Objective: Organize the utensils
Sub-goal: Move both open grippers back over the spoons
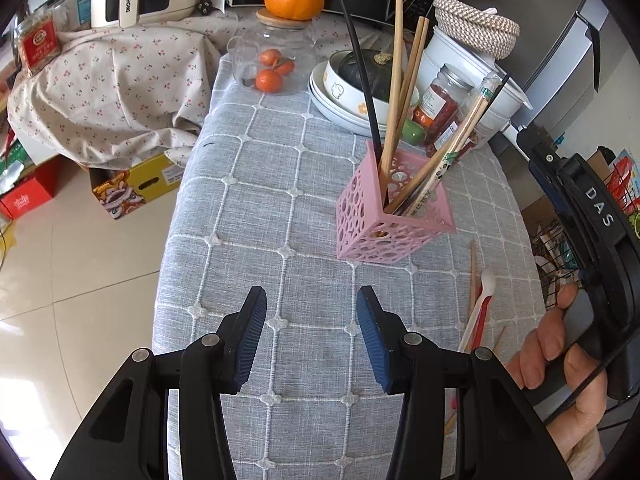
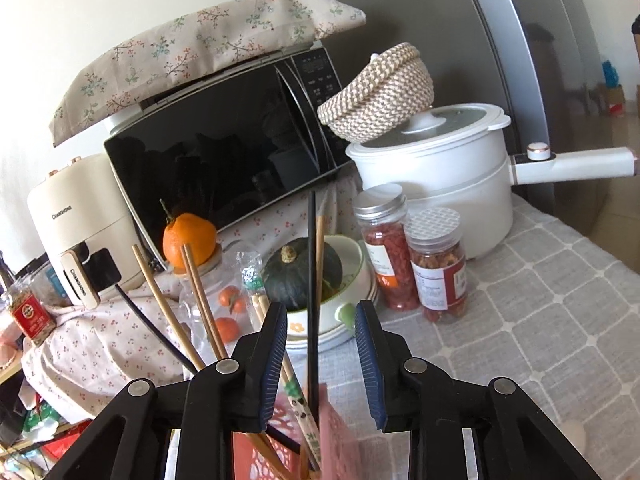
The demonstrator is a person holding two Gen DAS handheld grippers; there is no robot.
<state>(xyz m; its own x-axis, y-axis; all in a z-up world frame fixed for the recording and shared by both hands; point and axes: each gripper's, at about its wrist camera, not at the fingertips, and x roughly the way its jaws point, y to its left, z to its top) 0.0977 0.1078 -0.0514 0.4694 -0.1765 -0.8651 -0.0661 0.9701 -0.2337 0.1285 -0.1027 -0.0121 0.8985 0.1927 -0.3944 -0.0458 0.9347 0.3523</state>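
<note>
Now we hold both the left gripper [image 1: 311, 336] and the right gripper [image 2: 321, 364] wide open and empty, so next we pick up the spoon [image 1: 478, 308] lying beside the pink holder [image 1: 384, 216].

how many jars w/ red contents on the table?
2. The metal-lid jar and the white-lid jar stand side by side on the grey cloth, in front of the white pot, right of the bowl stack. More may be hidden.
</note>
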